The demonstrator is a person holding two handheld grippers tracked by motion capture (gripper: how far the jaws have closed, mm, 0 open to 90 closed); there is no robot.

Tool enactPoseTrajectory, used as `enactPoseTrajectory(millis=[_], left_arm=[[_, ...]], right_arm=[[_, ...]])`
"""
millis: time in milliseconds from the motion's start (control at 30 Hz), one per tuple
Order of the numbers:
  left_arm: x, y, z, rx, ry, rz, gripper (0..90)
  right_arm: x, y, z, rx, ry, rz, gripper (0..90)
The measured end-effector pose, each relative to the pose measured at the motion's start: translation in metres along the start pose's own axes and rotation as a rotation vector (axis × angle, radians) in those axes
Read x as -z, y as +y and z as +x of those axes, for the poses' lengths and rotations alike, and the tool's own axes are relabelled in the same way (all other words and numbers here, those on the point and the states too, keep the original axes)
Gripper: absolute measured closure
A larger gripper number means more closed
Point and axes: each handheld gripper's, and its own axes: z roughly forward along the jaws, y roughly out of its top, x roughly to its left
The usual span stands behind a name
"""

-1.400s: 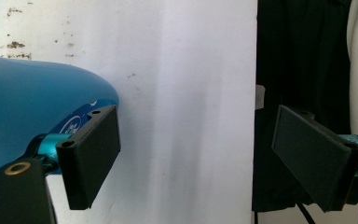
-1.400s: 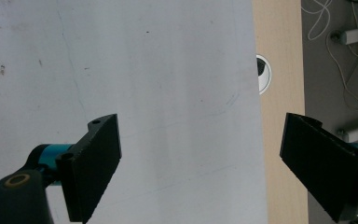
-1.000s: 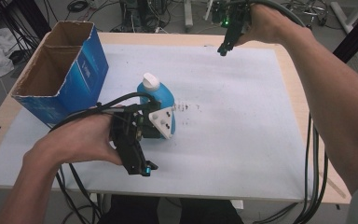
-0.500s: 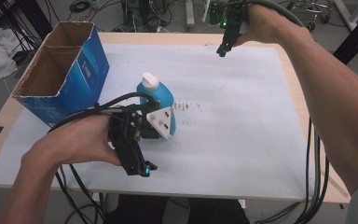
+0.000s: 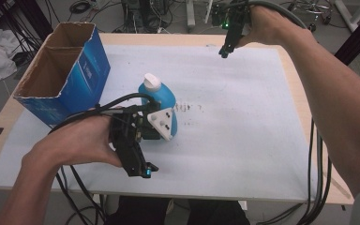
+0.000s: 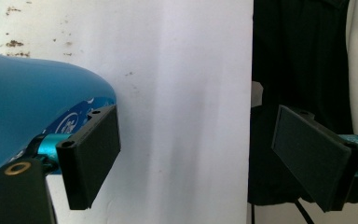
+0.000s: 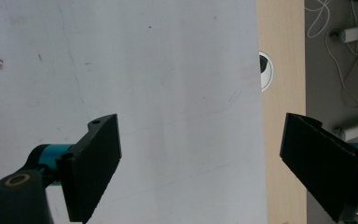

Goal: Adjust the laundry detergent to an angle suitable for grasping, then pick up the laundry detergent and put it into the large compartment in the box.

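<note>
Bottle (image 5: 158,96): upright, mid-bench toward left edge, beside box (image 5: 61,70) | left gripper (image 5: 140,161): fingers open, empty, bottle touching outside one finger (image 6: 91,154), nearer | right gripper (image 5: 225,49): open, far edge, well apart

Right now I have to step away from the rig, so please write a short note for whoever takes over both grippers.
Left gripper: open, low by the table's near edge, beside the blue plastic bottle with the white cap; the bottle lies outside its jaws, next to one.
Right gripper: open, holding nothing, raised over the far edge of the white table cover.
The bottle stands upright mid-table, next to the open blue cardboard box at far left.
Done: nothing is gripped yet.
Left: probably close the left gripper on the bottle.
</note>
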Motion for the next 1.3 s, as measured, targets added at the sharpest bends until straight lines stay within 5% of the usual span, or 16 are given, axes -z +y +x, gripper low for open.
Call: enactPoseTrajectory(millis=[367, 1300], left_arm=[[0.004, -0.003, 0.001, -0.004, -0.006, -0.009, 15.3], [0.041, -0.036, 0.028, 0.079, 0.028, 0.009, 15.3]], right_arm=[[0.003, -0.007, 0.0, -0.015, 0.004, -0.001, 11.6], [-0.001, -0.005, 0.002, 0.006, 0.004, 0.001, 11.6]])
